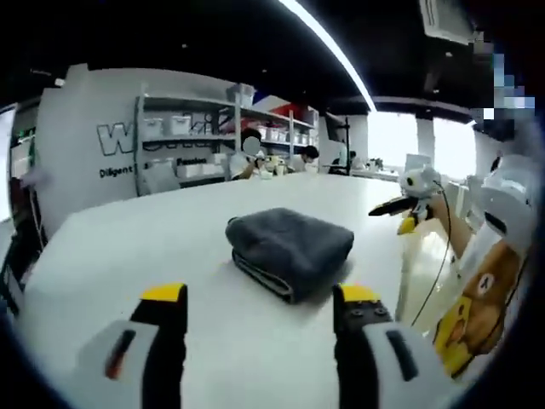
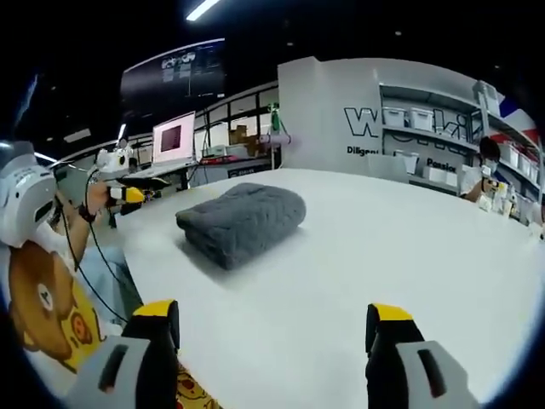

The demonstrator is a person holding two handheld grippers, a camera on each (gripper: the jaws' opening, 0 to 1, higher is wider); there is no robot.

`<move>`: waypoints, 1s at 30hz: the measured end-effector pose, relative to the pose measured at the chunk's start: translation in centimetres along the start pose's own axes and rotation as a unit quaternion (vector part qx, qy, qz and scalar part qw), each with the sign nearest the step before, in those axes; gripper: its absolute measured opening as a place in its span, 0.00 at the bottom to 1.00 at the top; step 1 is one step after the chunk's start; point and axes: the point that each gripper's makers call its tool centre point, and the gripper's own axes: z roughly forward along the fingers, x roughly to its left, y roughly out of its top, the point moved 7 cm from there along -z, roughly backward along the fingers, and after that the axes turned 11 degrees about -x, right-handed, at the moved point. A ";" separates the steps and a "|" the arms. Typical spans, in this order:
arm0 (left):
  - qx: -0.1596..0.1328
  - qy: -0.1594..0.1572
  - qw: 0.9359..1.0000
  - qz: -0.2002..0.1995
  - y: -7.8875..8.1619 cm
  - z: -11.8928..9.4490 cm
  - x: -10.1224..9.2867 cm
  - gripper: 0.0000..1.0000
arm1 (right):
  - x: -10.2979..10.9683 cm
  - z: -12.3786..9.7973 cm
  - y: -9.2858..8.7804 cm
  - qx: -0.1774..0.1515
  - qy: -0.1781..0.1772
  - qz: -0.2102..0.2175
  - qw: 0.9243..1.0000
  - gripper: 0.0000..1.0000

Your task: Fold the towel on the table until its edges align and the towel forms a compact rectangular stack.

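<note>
Shelving with bins (image 1: 183,136) behind; laptop (image 2: 173,141) on desk; bear-print shirt (image 2: 43,311)

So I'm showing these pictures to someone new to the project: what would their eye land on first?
Most likely the dark grey towel, folded into a thick bundle and alone on the broad white table. Next, the yellow-tipped jaws of the left gripper and right gripper, spread wide with nothing between them, short of the towel. Then the bear-print shirt at the table's edge.
</note>
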 end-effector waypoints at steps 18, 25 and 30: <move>0.032 0.065 0.997 0.001 -2.8 -0.5 -1.4 0.99 | 2.0 3.3 1.1 0.003 -0.014 -0.012 1.000 0.97; 0.037 0.102 0.994 0.008 -2.9 -0.1 -1.4 0.99 | 1.8 3.2 1.6 -0.022 -0.052 -0.010 0.998 0.98; 0.032 0.118 0.992 0.009 -3.0 -0.4 -1.6 0.99 | 2.5 3.2 1.1 -0.020 -0.067 -0.008 0.998 0.99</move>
